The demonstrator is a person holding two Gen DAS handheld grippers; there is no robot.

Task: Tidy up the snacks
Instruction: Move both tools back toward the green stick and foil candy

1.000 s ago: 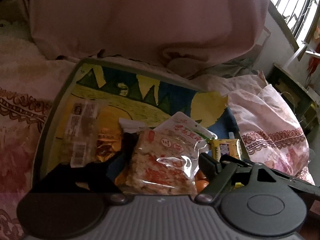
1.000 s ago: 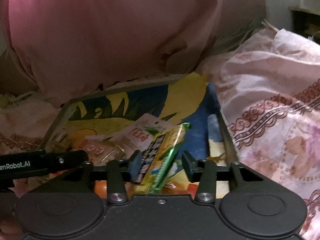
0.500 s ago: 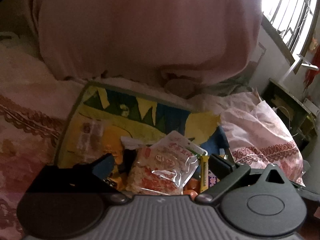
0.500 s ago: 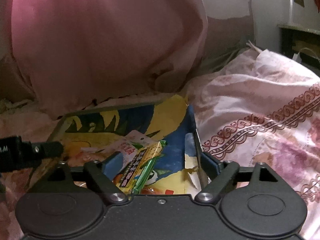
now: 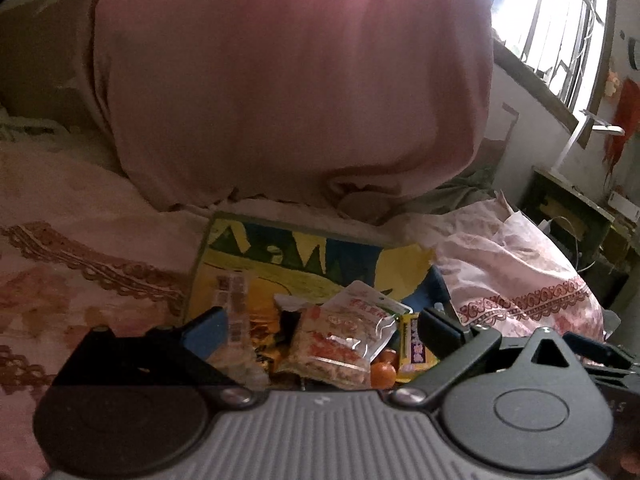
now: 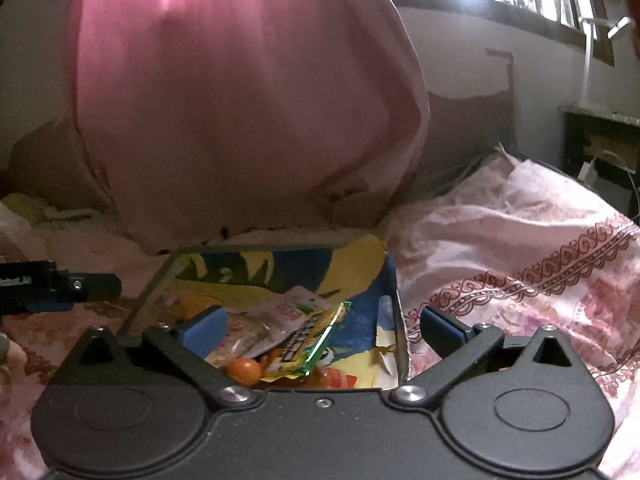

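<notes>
Left gripper: the left gripper (image 5: 320,330) stood with its jaws spread wide, nothing clasped between them, above the near end of the box.
Right gripper: the right gripper (image 6: 320,330) had its jaws opening, almost fully apart, with no packet pressed by either pad.
Box: a shallow box (image 5: 212,256) with a yellow, blue and green printed lining lay on a pink patterned bedspread (image 5: 80,280), its far edge toward a large pink cushion (image 5: 288,80).
Snacks: the snacks were heaped in the box's near half, below and beyond both sets of fingers.
Clear packet: a clear packet with red print (image 5: 334,346) lay in the middle of the heap, seen between the left gripper's fingers but apart from them.
Green-edged bar: a yellow bar with a green foil edge (image 6: 308,340) lay tilted toward the box's right wall, seen between the right gripper's fingers, touching neither.
Oranges: a small orange fruit (image 6: 244,370) sat at the near edge of the heap.
Labelled packet: a packet with a white label (image 5: 236,304) lay by the box's left wall.
</notes>
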